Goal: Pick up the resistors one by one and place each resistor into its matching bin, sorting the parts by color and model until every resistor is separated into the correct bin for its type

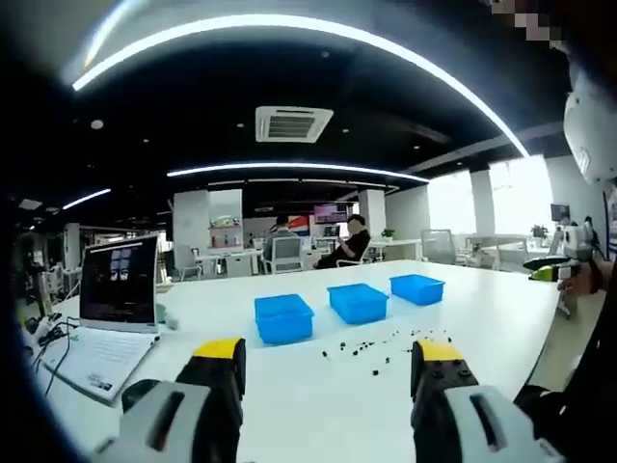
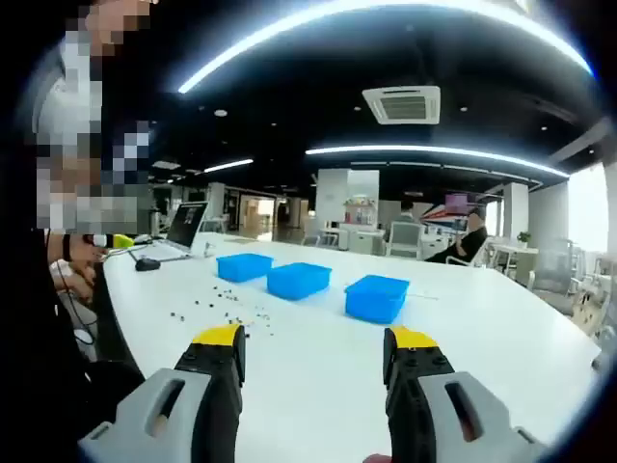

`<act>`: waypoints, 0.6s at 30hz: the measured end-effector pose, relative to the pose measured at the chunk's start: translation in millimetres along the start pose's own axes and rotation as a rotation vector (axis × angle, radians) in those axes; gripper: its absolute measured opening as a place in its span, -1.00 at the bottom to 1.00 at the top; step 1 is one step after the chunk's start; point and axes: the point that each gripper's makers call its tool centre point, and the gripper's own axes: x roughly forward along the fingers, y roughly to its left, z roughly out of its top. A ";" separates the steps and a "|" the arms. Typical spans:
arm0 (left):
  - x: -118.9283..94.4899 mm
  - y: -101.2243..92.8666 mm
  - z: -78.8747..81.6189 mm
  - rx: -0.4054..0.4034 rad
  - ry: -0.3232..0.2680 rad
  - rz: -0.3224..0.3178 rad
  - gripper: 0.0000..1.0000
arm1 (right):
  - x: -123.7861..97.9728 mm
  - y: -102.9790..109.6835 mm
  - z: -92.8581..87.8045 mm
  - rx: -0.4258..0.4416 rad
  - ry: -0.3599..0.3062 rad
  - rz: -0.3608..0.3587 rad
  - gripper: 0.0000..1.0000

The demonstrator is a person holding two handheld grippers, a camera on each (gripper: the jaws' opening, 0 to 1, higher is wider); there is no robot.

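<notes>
We hold both tools released and empty above the white counter [image 1: 318, 405]. From the left tool [image 1: 328, 371] the resistors [image 1: 381, 349] lie scattered just ahead at 1 o'clock; from the right tool [image 2: 313, 352] the resistors [image 2: 222, 307] sit at 11 o'clock. Neither looks clearly nearer. The parts are too small to read any long axis. 3 blue bins [image 1: 357, 302] stand in a row beyond them. The left gripper view adds a laptop [image 1: 116, 299] at 9 o'clock.

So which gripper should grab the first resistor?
Left, probably. The resistors lie just ahead of the open left gripper; from the right gripper, also open, they sit off to one side.
</notes>
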 end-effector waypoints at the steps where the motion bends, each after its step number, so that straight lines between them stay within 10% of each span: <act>1: 0.1 -0.5 -0.3 0.004 0.000 -0.001 0.41 | 0.2 0.3 0.1 0.000 0.000 0.001 0.18; 18: 0.1 -5.6 -1.2 0.004 0.002 -0.014 0.40 | 0.8 1.6 -1.3 -0.003 0.007 0.013 0.18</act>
